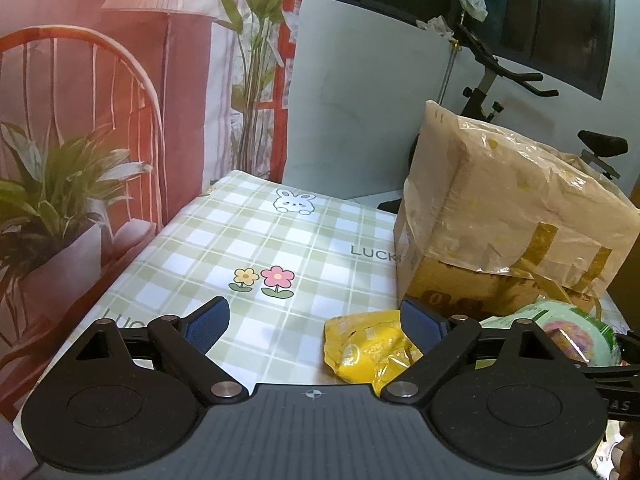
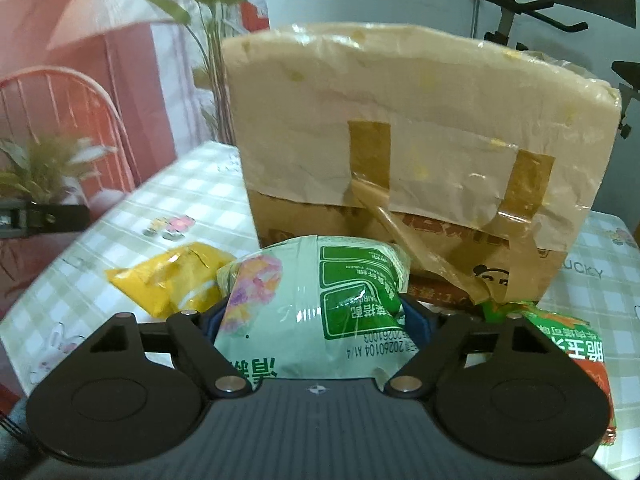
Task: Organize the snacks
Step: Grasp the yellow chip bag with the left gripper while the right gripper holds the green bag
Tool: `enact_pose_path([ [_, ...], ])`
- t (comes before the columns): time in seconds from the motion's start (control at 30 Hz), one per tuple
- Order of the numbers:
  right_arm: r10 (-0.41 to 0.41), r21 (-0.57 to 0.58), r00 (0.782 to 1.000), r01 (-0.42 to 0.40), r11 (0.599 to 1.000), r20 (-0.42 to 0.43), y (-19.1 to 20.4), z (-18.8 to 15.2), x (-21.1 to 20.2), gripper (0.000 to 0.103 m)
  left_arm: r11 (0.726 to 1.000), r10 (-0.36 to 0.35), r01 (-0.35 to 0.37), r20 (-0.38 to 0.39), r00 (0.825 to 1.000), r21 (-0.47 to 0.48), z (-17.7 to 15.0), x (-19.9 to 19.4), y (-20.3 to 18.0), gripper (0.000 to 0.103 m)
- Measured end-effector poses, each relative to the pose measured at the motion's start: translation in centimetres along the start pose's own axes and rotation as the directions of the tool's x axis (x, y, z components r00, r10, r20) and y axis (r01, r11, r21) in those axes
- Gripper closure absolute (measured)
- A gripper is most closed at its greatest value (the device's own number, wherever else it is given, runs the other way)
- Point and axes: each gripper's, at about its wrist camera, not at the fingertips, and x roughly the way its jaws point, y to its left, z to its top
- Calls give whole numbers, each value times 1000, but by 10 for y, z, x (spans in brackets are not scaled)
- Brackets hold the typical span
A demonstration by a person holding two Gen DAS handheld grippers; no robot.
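Green packet [image 2: 316, 300] — right gripper [image 2: 316, 320] clamped.

Open checked table [image 1: 256, 240] ahead and left of the left tool [image 1: 316, 322]; flat cloth, room to pass. Right side blocked by a tall taped cardboard box [image 1: 500, 208], standing near the table's far right. Yellow packet [image 1: 370, 346] lies just inside the left tool's right finger. Green bag [image 2: 312, 304] fills the right tool [image 2: 320, 320]; box [image 2: 416, 152] rises close behind it. Orange packet [image 2: 568, 356] crowds the near right.
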Motion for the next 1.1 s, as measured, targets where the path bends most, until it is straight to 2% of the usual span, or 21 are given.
enact_pose_path([
  [0.2,51,4,995,-52,999,81,-1,2,-29,21,1000,-21,21,4,1000,-6,-2,-5,-2,10],
  [0.37,40,-5,981,-40,999,192,-1,8,-53,21,998,-54,54,15,998,-32,-4,-4,-2,10],
  [0.5,0,11,972,-3,1000,237,-9,5,-61,21,998,-60,59,4,998,8,-6,7,-14,9],
  [0.7,-30,67,974,16,998,223,-26,-5,-58,21,995,-88,88,-15,996,49,-8,45,-31,9],
  [0.83,-33,82,975,15,996,218,-31,-9,-57,21,991,-132,130,-97,986,-28,-10,80,-27,9],
  [0.9,-34,87,975,15,996,218,-33,-10,-57,21,991,-129,122,-136,982,-60,-13,94,-25,9],
  [0.97,-34,92,976,14,996,216,-36,-11,-57,21,992,-116,108,-151,982,-58,-18,102,-26,8],
  [1.1,-34,100,977,13,995,211,-38,-11,-54,21,988,-147,139,-148,978,-65,-26,109,-27,4],
])
